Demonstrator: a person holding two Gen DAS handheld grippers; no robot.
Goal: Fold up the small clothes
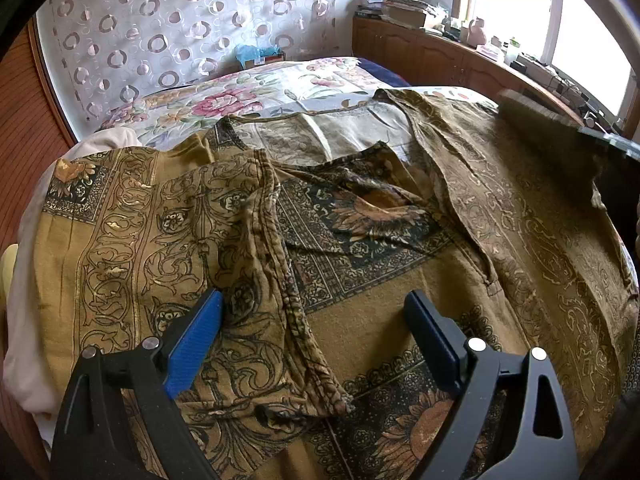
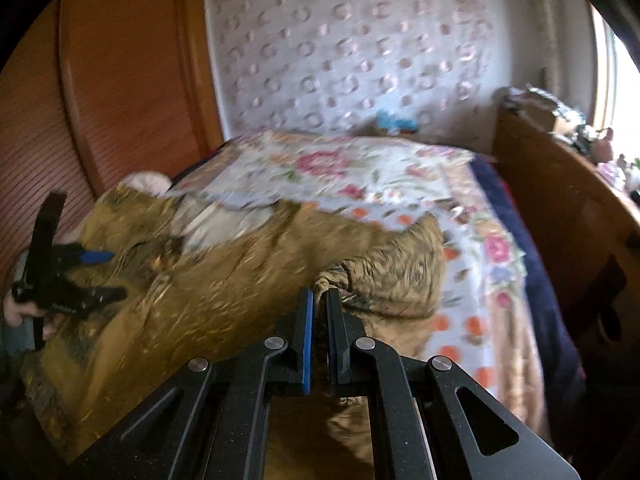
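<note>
Now | garment (image 1: 360, 240) spread on bed (image 1: 240, 92), near end | your right gripper (image 2: 319, 300) clenched on a bunched edge, likely to carry a fold across | your left gripper (image 1: 312, 312) gaping above the cloth, holding nothing, probably ready to pin it

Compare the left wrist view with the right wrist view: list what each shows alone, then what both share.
Left wrist only: the left gripper up close, jaws wide above the garment's folded hem, the sunflower print in sharp detail, and the cluttered window cabinet.

Right wrist only: the right gripper shut on a bunched edge of the garment, lifting it, and the hand holding the left gripper.

Both: the mustard patterned garment, the floral bedspread and the circle-patterned curtain.
</note>
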